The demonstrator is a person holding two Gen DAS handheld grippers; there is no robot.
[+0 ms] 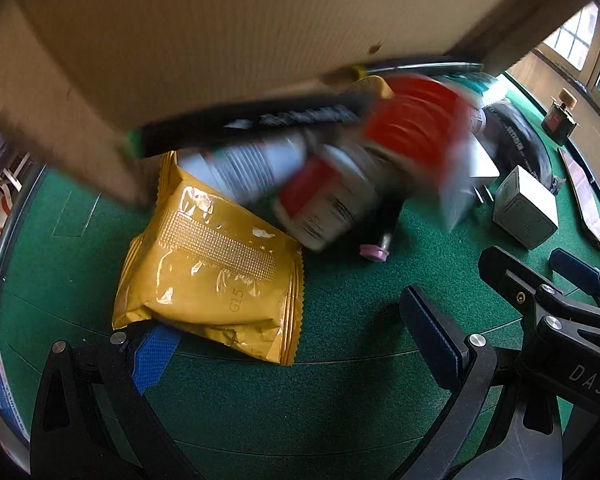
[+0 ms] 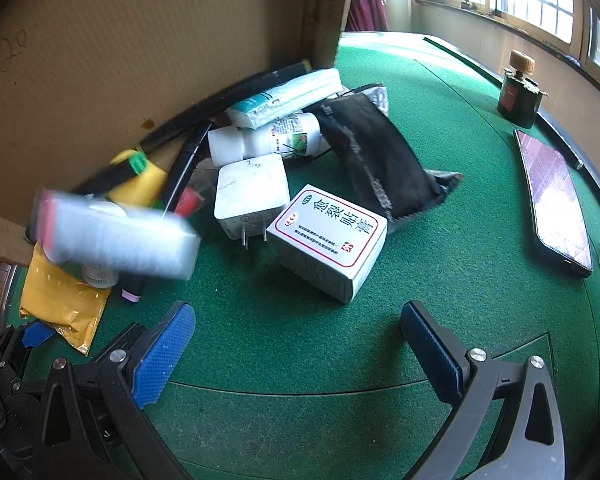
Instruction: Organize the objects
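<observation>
A tilted cardboard box (image 1: 220, 32) hangs over the green felt table (image 1: 340, 380), and several items are tumbling out of it in a blur: a red and white pack (image 1: 416, 120), a white bottle (image 1: 328, 208) and a black marker (image 1: 260, 128). A yellow foil packet (image 1: 212, 268) lies just ahead of my left gripper (image 1: 290, 336), which is open, with its left pad under the packet's corner. My right gripper (image 2: 298, 320) is open and empty, just short of a white medicine box (image 2: 328, 236). Behind the box sit a white charger plug (image 2: 252, 192), a black pouch (image 2: 372, 152) and a tissue pack (image 2: 288, 96).
A phone (image 2: 556, 200) lies face up near the table's right rim, and a dark bottle with a wooden cap (image 2: 518, 92) stands beyond it. A small pink-capped item (image 1: 374, 252) rests on the felt. Bare felt stretches in front of both grippers. Windows line the far right wall.
</observation>
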